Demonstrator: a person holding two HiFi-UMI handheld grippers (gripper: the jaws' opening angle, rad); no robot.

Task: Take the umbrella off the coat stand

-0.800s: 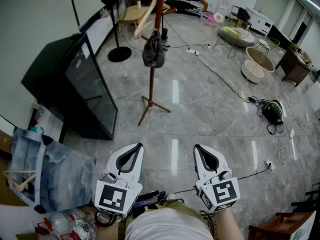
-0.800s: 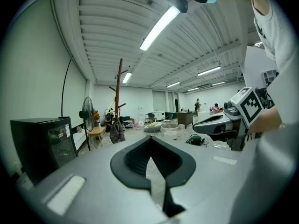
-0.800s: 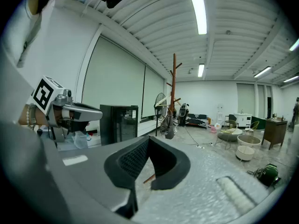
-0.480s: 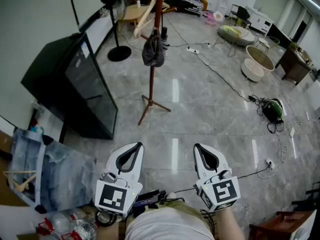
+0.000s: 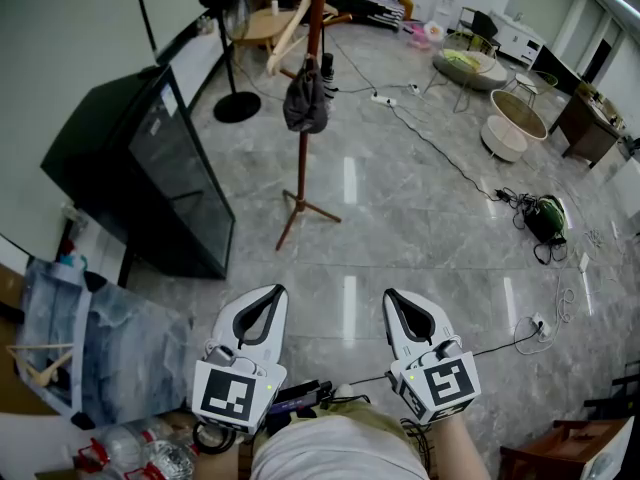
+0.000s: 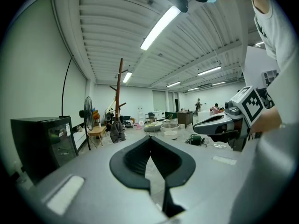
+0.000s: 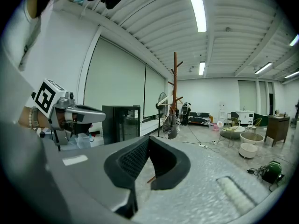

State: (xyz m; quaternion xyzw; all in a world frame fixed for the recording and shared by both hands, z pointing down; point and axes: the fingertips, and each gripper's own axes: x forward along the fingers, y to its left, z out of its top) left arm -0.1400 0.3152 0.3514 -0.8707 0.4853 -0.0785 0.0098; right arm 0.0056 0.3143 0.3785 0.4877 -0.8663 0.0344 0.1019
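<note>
A tall brown coat stand (image 5: 303, 138) rises from the grey floor well ahead of me. A folded dark grey umbrella (image 5: 305, 100) hangs from it, close against the pole. My left gripper (image 5: 270, 292) and right gripper (image 5: 391, 295) are held side by side low in front of my body, far short of the stand. Each one is shut with nothing between its jaws. The left gripper view shows the stand (image 6: 119, 90) and the umbrella (image 6: 117, 132) left of its closed tips (image 6: 150, 138). In the right gripper view the umbrella (image 7: 171, 126) hangs above and right of the closed tips (image 7: 148, 139).
A black glass-door cabinet (image 5: 150, 173) stands to the stand's left, with a floor fan base (image 5: 238, 106) behind it. A pale wooden hanger (image 5: 286, 30) hangs on the stand. Cables (image 5: 430, 140), a green device (image 5: 547, 221) and round basket chairs (image 5: 518, 126) lie to the right.
</note>
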